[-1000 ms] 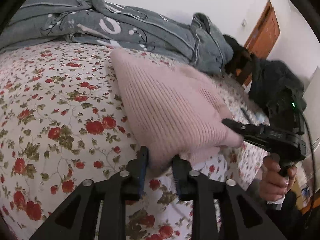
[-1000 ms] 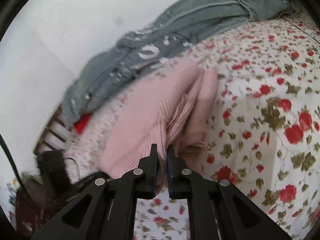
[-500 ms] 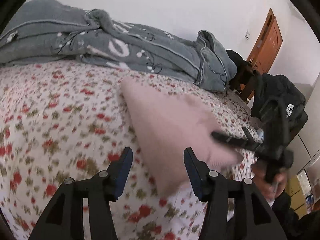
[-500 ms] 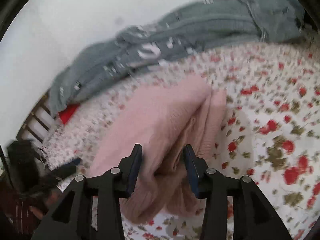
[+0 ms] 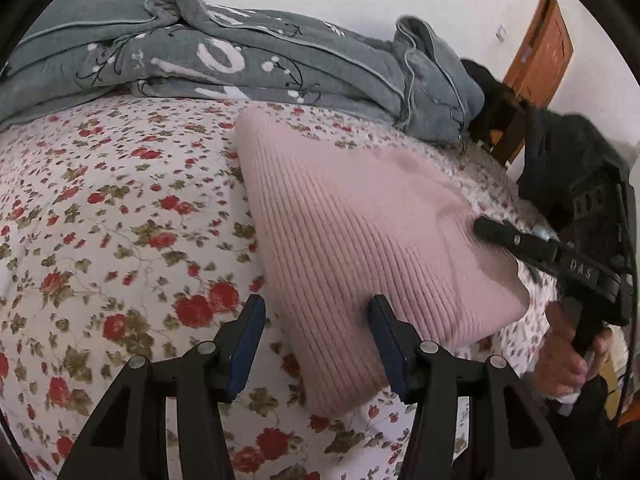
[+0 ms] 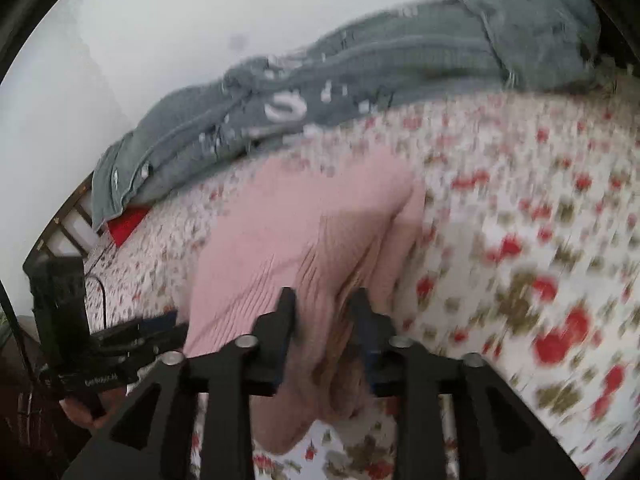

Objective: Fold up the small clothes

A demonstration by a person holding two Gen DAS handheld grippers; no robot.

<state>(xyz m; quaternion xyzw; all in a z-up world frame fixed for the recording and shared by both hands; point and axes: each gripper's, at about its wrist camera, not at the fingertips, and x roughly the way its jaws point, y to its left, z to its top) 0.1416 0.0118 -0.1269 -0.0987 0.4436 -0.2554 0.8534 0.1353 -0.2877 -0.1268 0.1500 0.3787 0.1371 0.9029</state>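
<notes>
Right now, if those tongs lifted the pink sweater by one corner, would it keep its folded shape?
Probably not. The pink sweater is soft ribbed knit lying in loose layers on the flowered bedspread, so it would likely sag and unfold. It looks light for its bulk. The ribs should give the pads some grip, so slipping seems unlikely.

left wrist view close over the bed (image 5: 120, 240), angled down toward the wall, right wrist view likewise from the opposite side, both sharing the pink knit (image 5: 360, 248) and grey quilt (image 5: 240, 60)
</notes>
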